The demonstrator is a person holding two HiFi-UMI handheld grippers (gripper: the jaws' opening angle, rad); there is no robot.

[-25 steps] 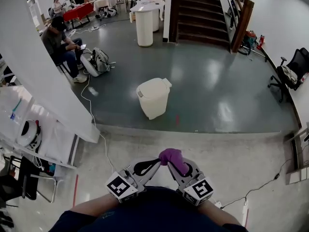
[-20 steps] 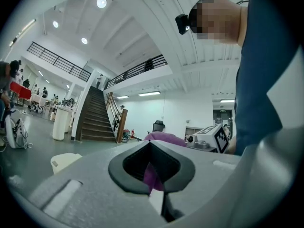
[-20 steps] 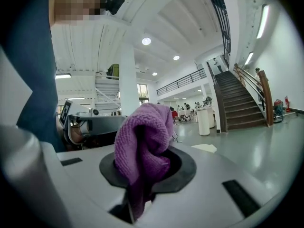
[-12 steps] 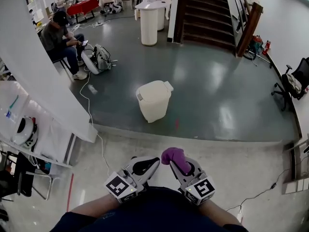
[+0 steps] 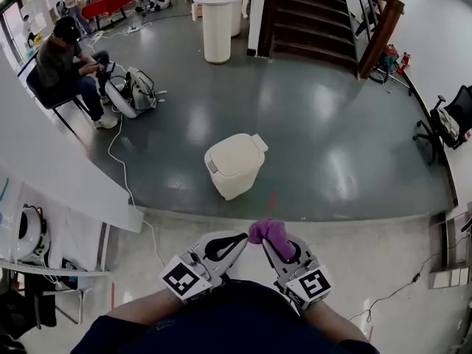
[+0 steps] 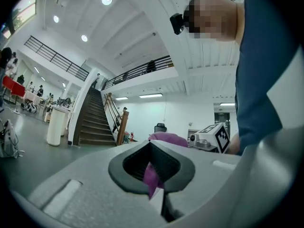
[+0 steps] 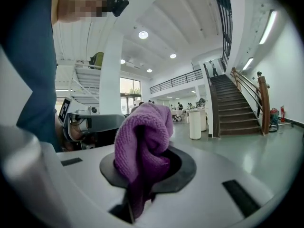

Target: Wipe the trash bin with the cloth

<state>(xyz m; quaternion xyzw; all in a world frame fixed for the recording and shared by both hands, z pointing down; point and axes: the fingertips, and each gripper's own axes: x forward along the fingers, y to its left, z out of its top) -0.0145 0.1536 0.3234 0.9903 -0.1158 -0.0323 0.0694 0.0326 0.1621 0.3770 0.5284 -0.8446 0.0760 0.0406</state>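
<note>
Cloth was in the claw, bin not reached, no wiping started.
Near you, your right gripper (image 5: 276, 252) was clamped on the bunched purple cloth (image 5: 270, 231), which stuck up out of the jaws, so the pick-up part looked done. Your left gripper (image 5: 237, 239) sat just beside it, jaws pressed together on nothing as far as I could judge; the purple seen through its jaw window read as the same cloth beyond it. Both were held close to your body over the pale floor (image 5: 369, 264). The cream trash bin (image 5: 234, 164) stood lid down on the dark floor ahead, well apart from both grippers, nothing touching it. What was left: close the gap to the bin, then all of the wiping.
</note>
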